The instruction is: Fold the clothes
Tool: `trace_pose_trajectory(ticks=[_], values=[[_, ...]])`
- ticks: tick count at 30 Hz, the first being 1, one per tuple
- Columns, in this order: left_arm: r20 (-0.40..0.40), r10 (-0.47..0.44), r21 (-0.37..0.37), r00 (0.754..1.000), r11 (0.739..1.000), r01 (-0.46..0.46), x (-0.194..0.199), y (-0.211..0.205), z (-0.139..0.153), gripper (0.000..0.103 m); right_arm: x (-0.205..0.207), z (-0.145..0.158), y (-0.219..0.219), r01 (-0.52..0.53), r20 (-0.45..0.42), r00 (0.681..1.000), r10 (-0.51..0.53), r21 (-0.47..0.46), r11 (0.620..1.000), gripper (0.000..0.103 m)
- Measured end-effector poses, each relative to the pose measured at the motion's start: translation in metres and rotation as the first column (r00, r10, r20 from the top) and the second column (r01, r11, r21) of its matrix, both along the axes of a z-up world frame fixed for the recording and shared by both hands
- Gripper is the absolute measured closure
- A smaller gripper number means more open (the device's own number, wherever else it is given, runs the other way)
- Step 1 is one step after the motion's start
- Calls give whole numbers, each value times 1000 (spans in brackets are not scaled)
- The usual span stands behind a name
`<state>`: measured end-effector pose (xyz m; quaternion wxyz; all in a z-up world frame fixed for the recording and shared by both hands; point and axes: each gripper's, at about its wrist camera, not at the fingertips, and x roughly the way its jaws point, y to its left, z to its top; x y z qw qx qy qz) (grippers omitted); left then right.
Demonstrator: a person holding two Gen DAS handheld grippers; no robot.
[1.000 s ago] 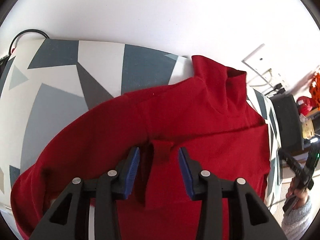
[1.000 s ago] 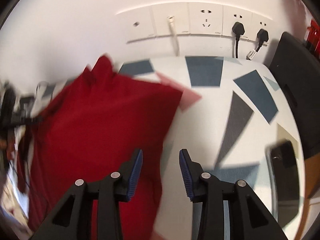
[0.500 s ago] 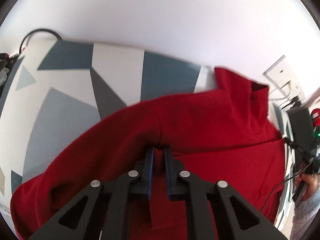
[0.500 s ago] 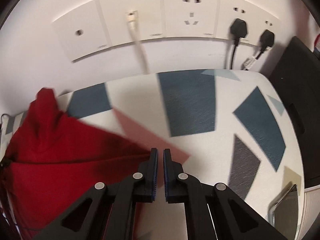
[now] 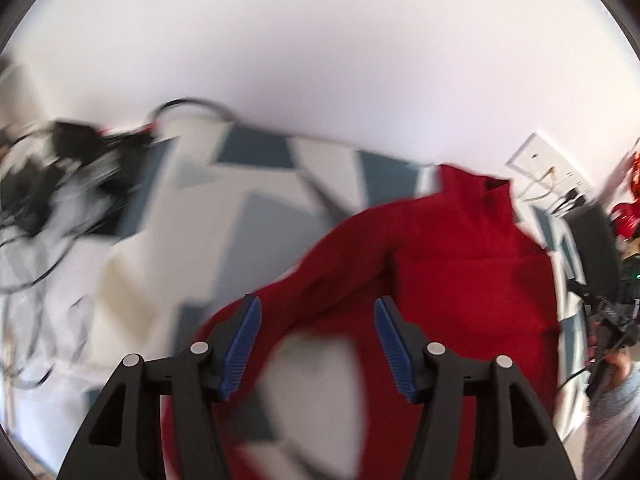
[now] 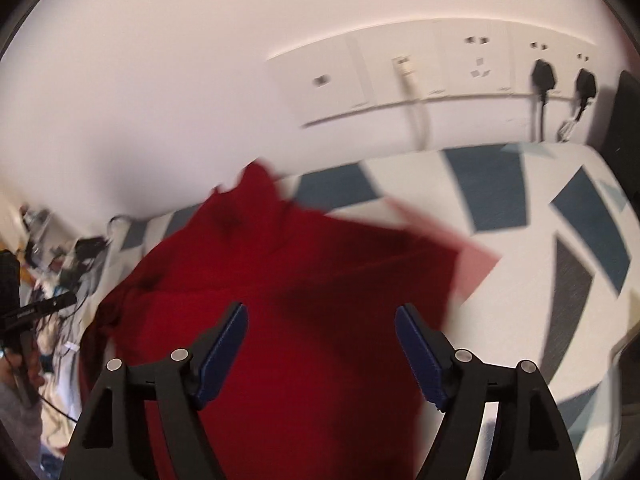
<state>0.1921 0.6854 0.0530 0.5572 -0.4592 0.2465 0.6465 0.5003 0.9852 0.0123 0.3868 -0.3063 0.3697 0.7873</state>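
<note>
Knit fabric of the red sweater (image 5: 460,264) looks soft and limp; both the left gripper (image 5: 316,344) and right gripper (image 6: 320,352) hang spread apart above it, holding nothing, so a folded edge just ahead seems the best hold.

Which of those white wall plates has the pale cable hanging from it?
The second wall plate from the left in the right wrist view: a pale cable hangs from it. The leftmost shows no cable; black plugs sit farther right.
</note>
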Motion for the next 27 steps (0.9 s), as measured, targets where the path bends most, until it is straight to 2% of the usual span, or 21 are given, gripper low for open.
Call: trace_pose_trajectory(ticks=[5,8,11,14,16,19,21,22,23,24,27], values=[[-30,75,-103,997,992,-77,-20,-79,-27,39,-25,-17,-47,-51,-23,998,50,-58,997,26],[-33,128,-168,991,977,-132,-25,-122,-51,39,-40,-27,-67,-82,7,997,83,-78,994,26],[50,152,-208,987,968,-139,-22,-144,-73,39,-53,-30,-82,-121,49,991,125,-78,990,26],[18,53,-222,998,974,-48,3,-147,-82,39,-65,-28,-91,-147,70,986,152,-77,986,26],[-35,-16,-222,999,975,8,20,-145,-86,39,-70,-25,-94,-157,73,984,162,-67,985,26],[-96,-46,-230,994,973,23,30,-141,-96,39,-74,-18,-99,-168,76,982,171,-53,984,26],[-98,-43,-203,994,979,22,28,-142,-94,41,-75,-15,-102,-171,78,982,174,-48,984,26],[-92,-40,-198,995,980,21,27,-143,-93,59,-76,-14,-103,-171,77,982,174,-47,984,26],[-76,-24,-193,997,981,9,21,-144,-91,99,-76,-13,-105,-170,76,982,173,-46,984,26],[-60,-7,-187,998,982,-4,16,-146,-89,96,-76,-12,-106,-170,75,982,173,-44,985,26],[-44,52,-140,998,988,-58,-3,-150,-69,98,-73,-10,-108,-164,70,983,167,-38,986,26]])
